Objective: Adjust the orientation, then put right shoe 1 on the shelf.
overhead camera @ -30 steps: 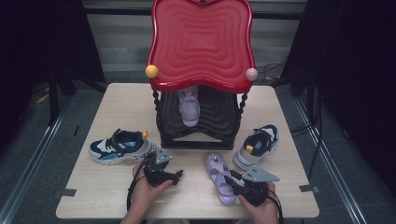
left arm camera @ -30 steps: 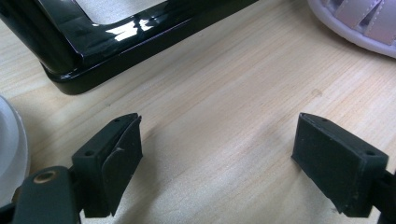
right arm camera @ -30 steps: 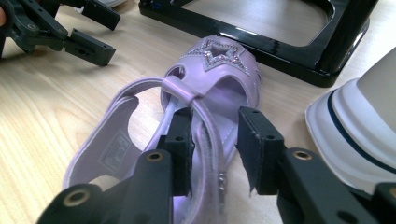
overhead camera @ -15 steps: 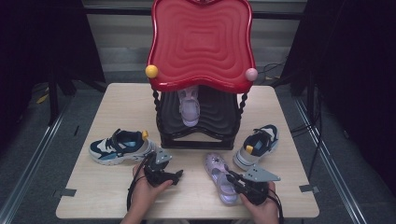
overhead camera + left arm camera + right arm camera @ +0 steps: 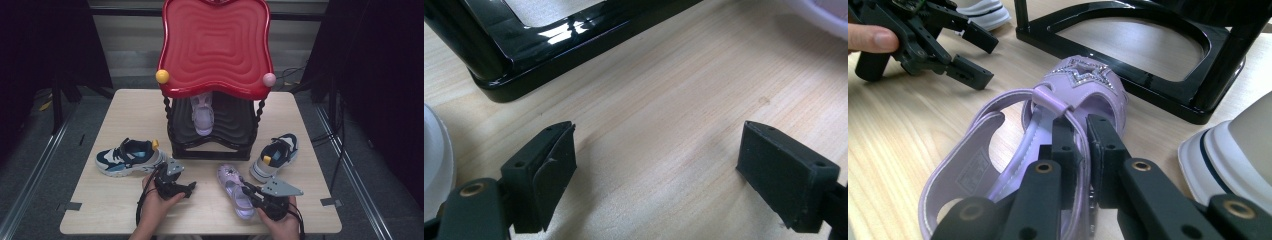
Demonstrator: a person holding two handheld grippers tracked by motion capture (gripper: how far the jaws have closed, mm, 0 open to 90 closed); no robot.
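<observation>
grippers: black | brass screws | grey plate | black cables

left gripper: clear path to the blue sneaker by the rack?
Probably yes. The left gripper is open on bare table, and the blue sneaker sits just beside that hand, nothing between them.

The desk under the left tool is pale wood with fine grain, matt and smooth. Ahead of it, the rack's black base looks like glossy plastic that mirrors the light. Between the right tool's matt black plastic pads, the lilac sandal is soft, faintly shiny plastic; its star glitters. The red top is glossy and rippled.
</observation>
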